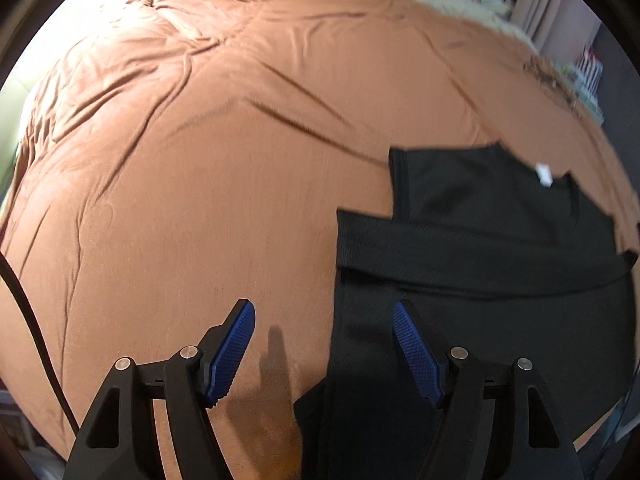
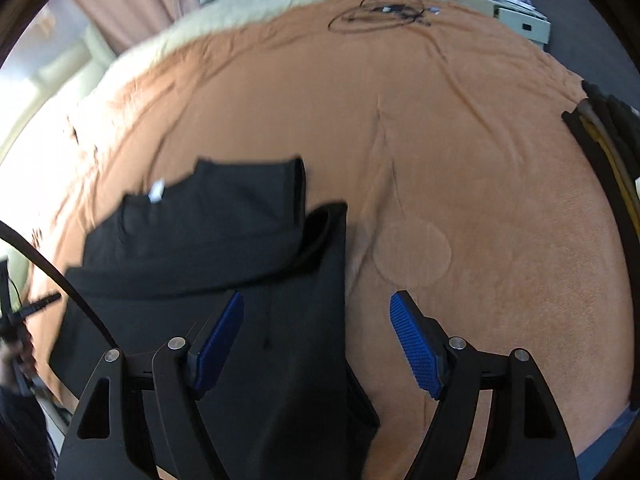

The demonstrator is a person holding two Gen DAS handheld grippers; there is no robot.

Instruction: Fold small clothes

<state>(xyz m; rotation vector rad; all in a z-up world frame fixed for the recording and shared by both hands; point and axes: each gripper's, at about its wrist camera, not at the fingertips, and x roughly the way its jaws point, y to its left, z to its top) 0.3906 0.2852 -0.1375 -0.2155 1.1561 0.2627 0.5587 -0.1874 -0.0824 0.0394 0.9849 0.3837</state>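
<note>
A black garment (image 1: pixel 480 256) lies partly folded on the orange bedspread (image 1: pixel 200 160), with a small white tag (image 1: pixel 543 174) near its far edge. My left gripper (image 1: pixel 324 320) is open and empty, hovering over the garment's left edge. In the right wrist view the same garment (image 2: pixel 224 256) lies at the left with its tag (image 2: pixel 157 192). My right gripper (image 2: pixel 318 316) is open and empty, straddling the garment's right edge. Both hold nothing.
A coil of thin black cable (image 2: pixel 380 16) lies at the far side of the bedspread (image 2: pixel 480 200). A stack of dark and yellow folded items (image 2: pixel 608 152) sits at the right edge. A cream blanket (image 2: pixel 224 20) lies beyond. A black cable (image 1: pixel 32 340) hangs at left.
</note>
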